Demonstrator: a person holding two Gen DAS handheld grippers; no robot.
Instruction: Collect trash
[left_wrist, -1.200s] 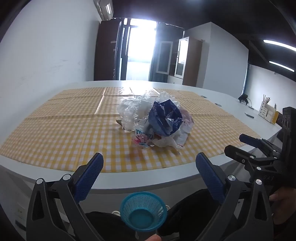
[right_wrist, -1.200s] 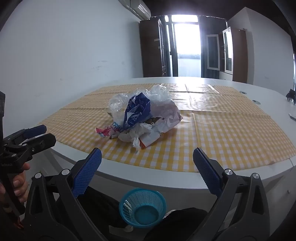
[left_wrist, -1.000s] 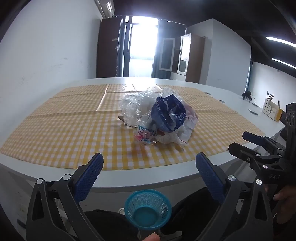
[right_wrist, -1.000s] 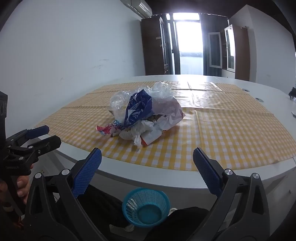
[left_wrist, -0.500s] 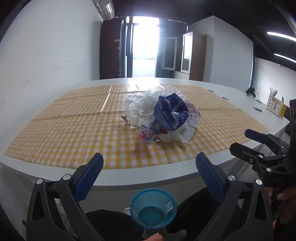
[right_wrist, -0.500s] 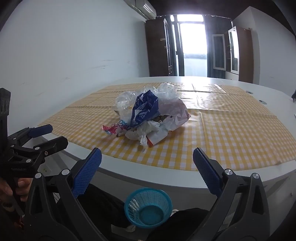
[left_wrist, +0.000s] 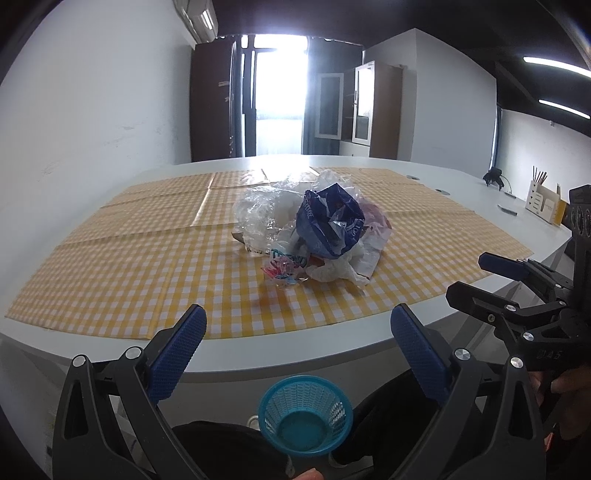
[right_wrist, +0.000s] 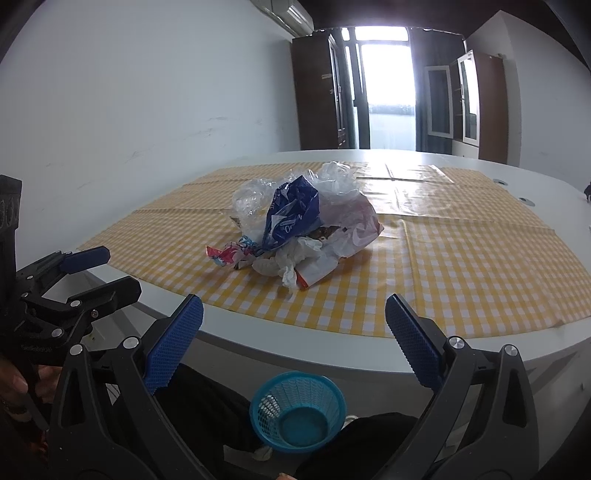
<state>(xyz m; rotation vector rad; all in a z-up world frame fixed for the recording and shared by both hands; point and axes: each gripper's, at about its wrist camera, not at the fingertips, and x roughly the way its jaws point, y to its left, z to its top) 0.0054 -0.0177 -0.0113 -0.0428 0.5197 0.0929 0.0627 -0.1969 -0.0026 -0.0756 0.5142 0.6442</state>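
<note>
Change: both claws had drifted a little rightward and nearer the table edge since the earlier frames; the trash pile itself lay where it had been.
Left claw (left_wrist: 298, 330): jaws spread wide, nothing between the blue pads, held short of the table edge.
Right claw (right_wrist: 293, 319): likewise wide apart and empty, level with the left one and beside it.
Basket (left_wrist: 305, 412): a small blue mesh bin on the floor below the table edge, nearest the cameras, with only its bare bottom showing inside.
Table (left_wrist: 258, 356): white, covered by a yellow checked cloth (left_wrist: 147, 273).
Trash pile (left_wrist: 314, 232): crumpled clear plastic, a blue bag on top, white wrappers and a pink-and-blue packet at the near side, all heaped mid-cloth, well apart from both claws.
Far end: a pen holder (left_wrist: 543, 203) near the table's right edge.
</note>
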